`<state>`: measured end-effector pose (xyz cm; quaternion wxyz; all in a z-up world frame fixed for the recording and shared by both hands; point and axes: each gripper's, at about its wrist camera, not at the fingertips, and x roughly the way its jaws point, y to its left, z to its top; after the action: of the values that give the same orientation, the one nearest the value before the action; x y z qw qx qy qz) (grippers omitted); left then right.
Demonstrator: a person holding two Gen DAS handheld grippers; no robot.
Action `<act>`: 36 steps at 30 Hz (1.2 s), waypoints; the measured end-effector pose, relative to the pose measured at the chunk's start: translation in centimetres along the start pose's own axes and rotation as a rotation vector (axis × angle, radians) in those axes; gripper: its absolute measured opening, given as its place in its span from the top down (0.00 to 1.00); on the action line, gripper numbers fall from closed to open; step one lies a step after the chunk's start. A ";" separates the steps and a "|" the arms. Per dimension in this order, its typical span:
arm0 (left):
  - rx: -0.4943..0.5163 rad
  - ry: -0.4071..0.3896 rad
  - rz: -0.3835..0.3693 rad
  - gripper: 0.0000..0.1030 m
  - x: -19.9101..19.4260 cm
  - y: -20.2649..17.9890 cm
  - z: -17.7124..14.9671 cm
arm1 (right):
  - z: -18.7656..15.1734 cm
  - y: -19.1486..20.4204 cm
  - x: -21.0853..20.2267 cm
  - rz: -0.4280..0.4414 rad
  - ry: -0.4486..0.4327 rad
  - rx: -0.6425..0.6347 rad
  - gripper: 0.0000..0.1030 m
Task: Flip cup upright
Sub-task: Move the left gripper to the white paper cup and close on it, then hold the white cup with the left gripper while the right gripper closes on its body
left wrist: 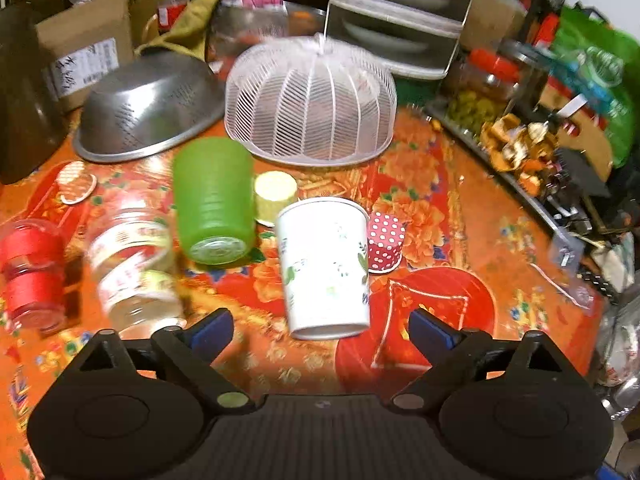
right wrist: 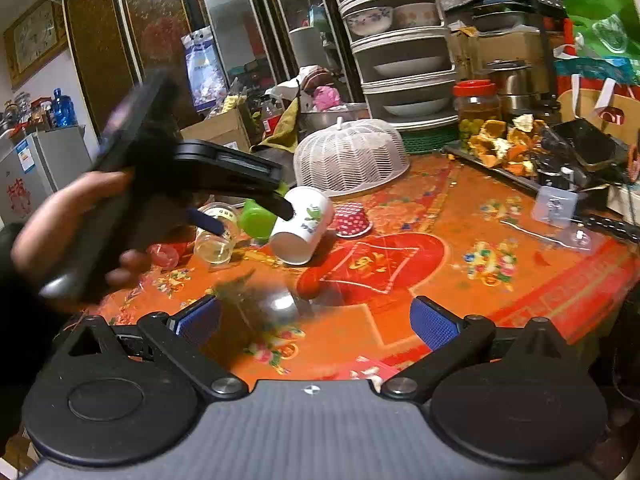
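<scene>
The left gripper [left wrist: 320, 330] hung with its jaws spread wide, blue pads [left wrist: 212, 334] well apart and gripping nothing. From the right wrist camera the same tool [right wrist: 252, 216] showed tilted downward, blurred, in the person's left hand [right wrist: 64, 220], whose fingers wrapped its black handle. The right gripper [right wrist: 316, 320] was likewise wide open, both blue pads [right wrist: 434, 326] bare.

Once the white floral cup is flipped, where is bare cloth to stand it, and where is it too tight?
Free: the red heart patch in front of the white floral cup, toward the grippers. Crowded: behind and left, where the green cup, polka-dot cup, clear jar and mesh food cover cluster.
</scene>
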<state>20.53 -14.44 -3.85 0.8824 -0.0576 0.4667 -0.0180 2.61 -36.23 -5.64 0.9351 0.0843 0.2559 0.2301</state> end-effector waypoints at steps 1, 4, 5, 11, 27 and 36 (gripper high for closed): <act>0.003 0.005 0.010 0.07 0.6 -0.4 0.2 | 0.0 -0.3 -0.2 -0.002 -0.002 0.002 0.01; 0.006 0.025 0.044 0.07 2.0 -1.0 0.8 | -0.2 -1.2 -0.6 -0.009 -0.004 0.012 0.01; 0.003 0.034 0.050 0.07 2.4 -1.1 0.9 | -0.2 -1.5 -0.7 -0.013 -0.005 0.016 0.01; 0.004 0.064 0.095 0.20 4.2 -1.3 1.2 | -0.4 -2.5 -1.1 -0.010 -0.015 0.039 0.01; 0.096 -0.143 0.016 0.42 -11.2 3.1 -6.5 | -0.5 0.0 1.8 0.087 0.023 0.021 0.01; 0.002 -0.161 0.126 0.42 -17.2 11.1 -15.7 | -1.3 4.2 4.2 0.177 0.096 -0.034 0.01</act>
<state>-2.37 -3.28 0.17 0.9165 -0.0285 0.3968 0.0419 3.54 -30.47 -7.44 0.8989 0.0798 0.2882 0.3201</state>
